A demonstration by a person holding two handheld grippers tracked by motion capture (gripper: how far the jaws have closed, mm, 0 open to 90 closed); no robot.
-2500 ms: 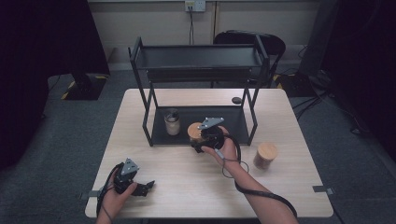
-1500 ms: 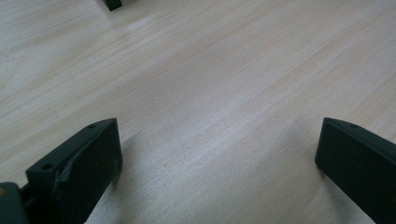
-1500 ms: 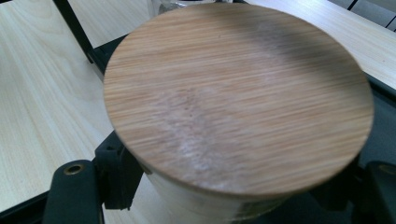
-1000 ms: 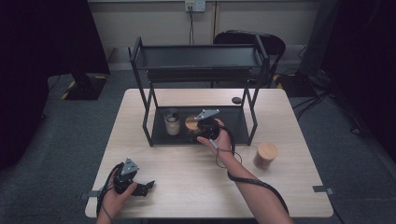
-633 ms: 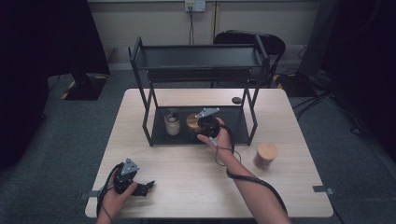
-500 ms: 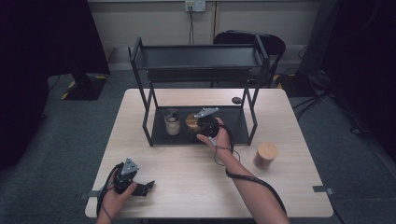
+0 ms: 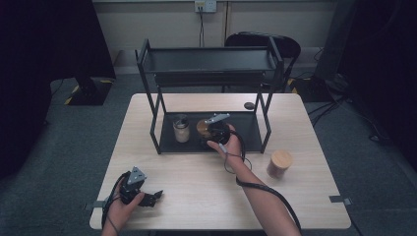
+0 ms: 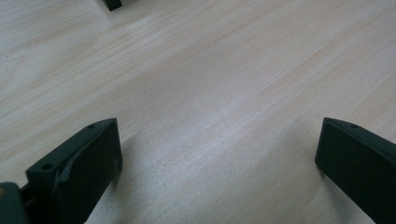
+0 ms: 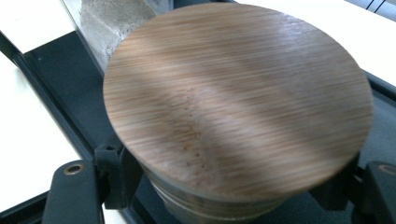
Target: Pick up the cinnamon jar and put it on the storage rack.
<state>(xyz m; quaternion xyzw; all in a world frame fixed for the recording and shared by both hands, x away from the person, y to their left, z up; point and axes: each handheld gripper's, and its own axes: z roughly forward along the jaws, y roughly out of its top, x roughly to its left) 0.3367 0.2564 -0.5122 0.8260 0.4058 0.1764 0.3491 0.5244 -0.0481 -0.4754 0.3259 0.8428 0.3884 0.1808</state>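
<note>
Placing step in hand: a wooden-lidded jar is clamped between the jaws of the right gripper and is held at the lower shelf of the black rack, just beside a glass jar already standing there. Whether its base is down on the shelf cannot be told. The left gripper is rested on the table near the front edge, jaws wide apart, nothing between them. Next is judged: jar set down upright, jaws released, hand drawn clear without knocking the neighbour. A third jar is left on the table, right of the rack.
</note>
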